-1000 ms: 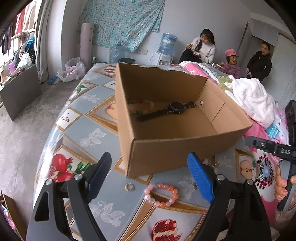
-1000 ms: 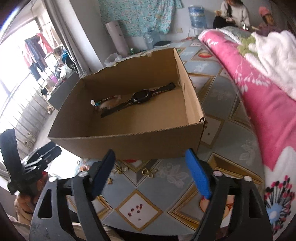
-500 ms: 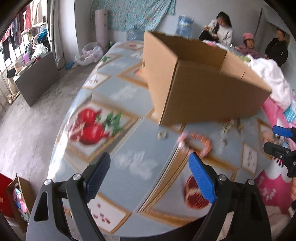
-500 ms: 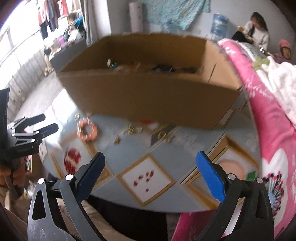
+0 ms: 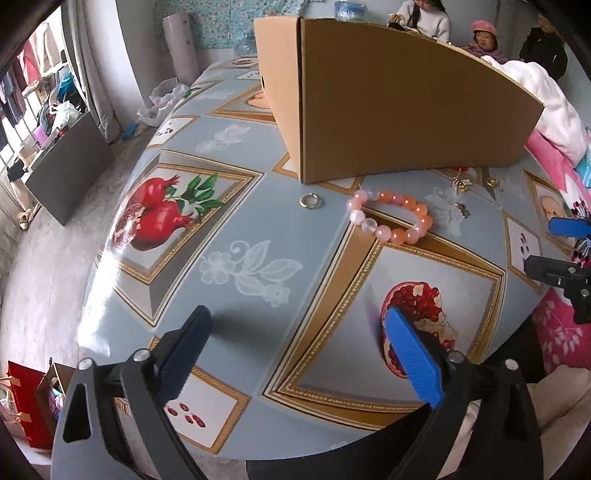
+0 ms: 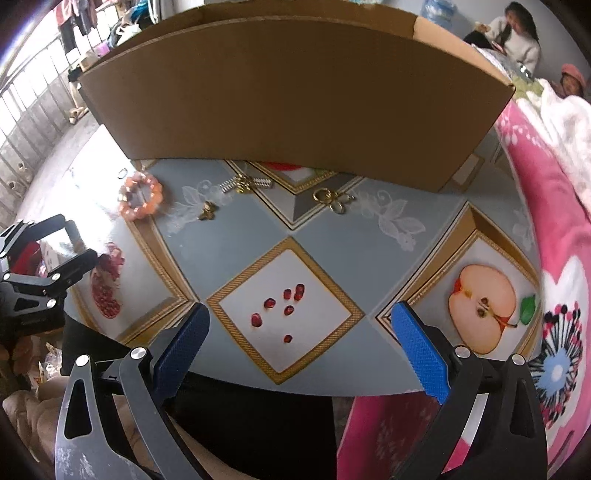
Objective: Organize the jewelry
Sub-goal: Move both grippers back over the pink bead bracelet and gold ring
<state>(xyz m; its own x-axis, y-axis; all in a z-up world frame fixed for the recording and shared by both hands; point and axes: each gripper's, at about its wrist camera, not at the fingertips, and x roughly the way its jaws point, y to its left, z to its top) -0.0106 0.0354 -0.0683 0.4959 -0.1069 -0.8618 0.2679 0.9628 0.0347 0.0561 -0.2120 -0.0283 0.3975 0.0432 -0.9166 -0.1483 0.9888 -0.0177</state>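
A cardboard box (image 5: 402, 107) stands on the patterned table; its inside is hidden now. In front of it lie a pink-orange bead bracelet (image 5: 390, 215), a gold ring (image 5: 309, 201) and small gold pieces (image 5: 461, 182). In the right wrist view the box (image 6: 295, 96), bracelet (image 6: 141, 197), a spring-like chain (image 6: 245, 183), gold rings (image 6: 330, 199) and a small gold piece (image 6: 207, 214) show. My left gripper (image 5: 299, 354) is open and empty, low near the table's front edge. My right gripper (image 6: 301, 343) is open and empty at the front edge.
The table (image 5: 236, 229) has a fruit-print cloth. A pink blanket (image 6: 554, 192) lies to the right. Several people (image 5: 428, 16) sit at the back. A grey cabinet (image 5: 66, 166) stands left on the floor.
Both grippers have dropped and pulled back toward the table's front edge. The box's inside with the watch has gone out of sight. Both stay open.
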